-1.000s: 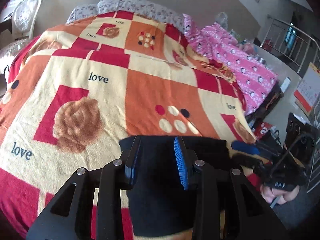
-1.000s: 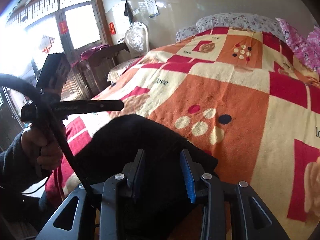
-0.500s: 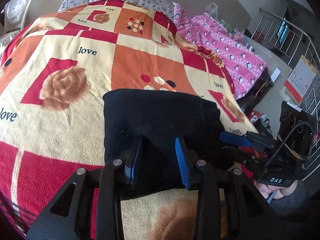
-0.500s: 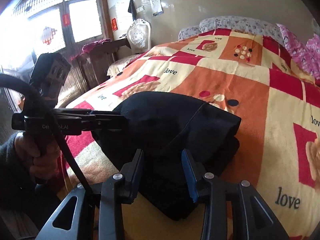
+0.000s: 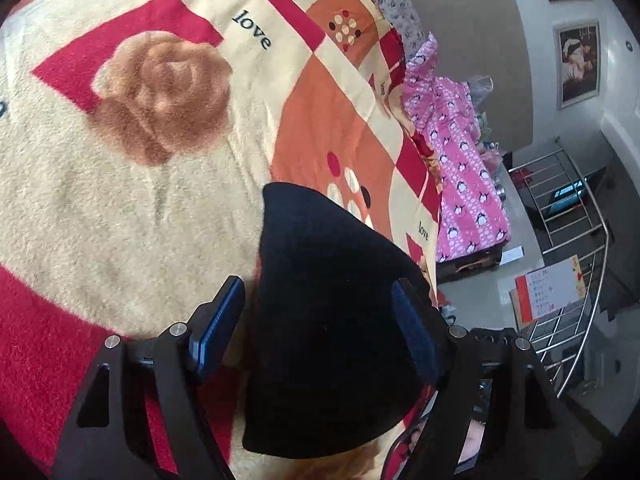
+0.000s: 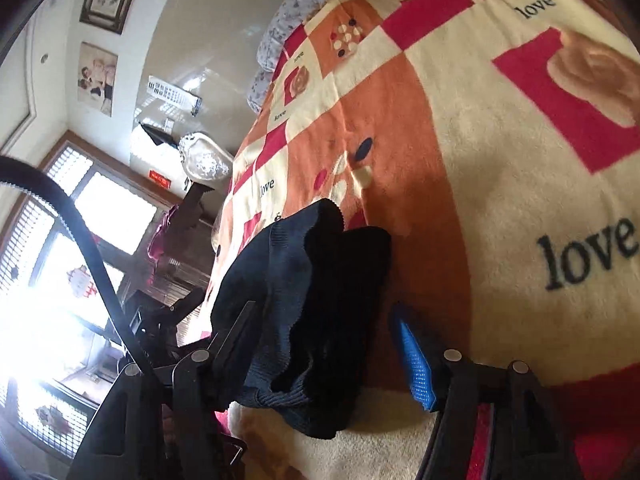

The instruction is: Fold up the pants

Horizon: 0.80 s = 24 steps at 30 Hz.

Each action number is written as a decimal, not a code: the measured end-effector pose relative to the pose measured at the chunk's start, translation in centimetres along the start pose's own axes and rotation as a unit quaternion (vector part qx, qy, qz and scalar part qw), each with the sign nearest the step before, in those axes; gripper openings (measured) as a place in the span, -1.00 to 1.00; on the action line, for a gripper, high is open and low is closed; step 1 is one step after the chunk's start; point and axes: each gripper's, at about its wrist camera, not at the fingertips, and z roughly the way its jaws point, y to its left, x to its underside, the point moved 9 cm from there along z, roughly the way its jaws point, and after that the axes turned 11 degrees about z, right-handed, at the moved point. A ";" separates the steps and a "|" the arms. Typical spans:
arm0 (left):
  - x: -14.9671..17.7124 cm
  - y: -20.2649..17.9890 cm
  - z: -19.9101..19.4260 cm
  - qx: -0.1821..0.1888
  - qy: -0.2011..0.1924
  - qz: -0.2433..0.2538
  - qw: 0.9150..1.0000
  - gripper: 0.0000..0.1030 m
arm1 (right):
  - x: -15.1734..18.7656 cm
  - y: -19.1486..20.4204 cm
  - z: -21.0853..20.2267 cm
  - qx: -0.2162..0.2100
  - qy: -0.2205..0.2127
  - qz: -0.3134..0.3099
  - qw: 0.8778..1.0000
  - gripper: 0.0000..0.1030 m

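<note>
The black pants (image 5: 328,320) lie folded in a thick bundle on the patterned blanket (image 5: 132,216), near its front edge. My left gripper (image 5: 320,316) is open, its blue-padded fingers (image 5: 218,322) apart on either side of the bundle, tilted over it. In the right wrist view the same bundle (image 6: 308,312) shows its stacked ribbed edges. My right gripper (image 6: 324,340) is open too, with one blue pad (image 6: 414,364) right of the bundle and the other finger at its left edge.
A pink penguin-print quilt (image 5: 464,168) lies along the bed's far side. A metal railing (image 5: 576,264) and a red-and-white board (image 5: 548,288) stand on the floor beyond. Windows (image 6: 52,280), a chair (image 6: 204,160) and dark furniture stand on the other side.
Both grippers have opened wide and let go of the pants, which now lie folded on the blanket. Both cameras have rolled and tilted down towards the bundle.
</note>
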 end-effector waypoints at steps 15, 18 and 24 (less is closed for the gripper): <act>-1.9 -5.4 3.2 -0.169 -0.028 0.216 0.961 -0.20 | 0.1 3.5 0.8 0.077 -0.025 -0.176 0.981 -0.39; -5.1 -5.9 6.0 -0.155 -0.021 0.219 0.963 -0.20 | -4.0 3.3 0.4 0.075 -0.031 -0.165 0.983 -0.39; -6.9 -3.6 10.6 -0.172 0.006 0.211 0.962 0.04 | -10.4 0.7 3.0 0.079 0.000 -0.144 0.986 -0.38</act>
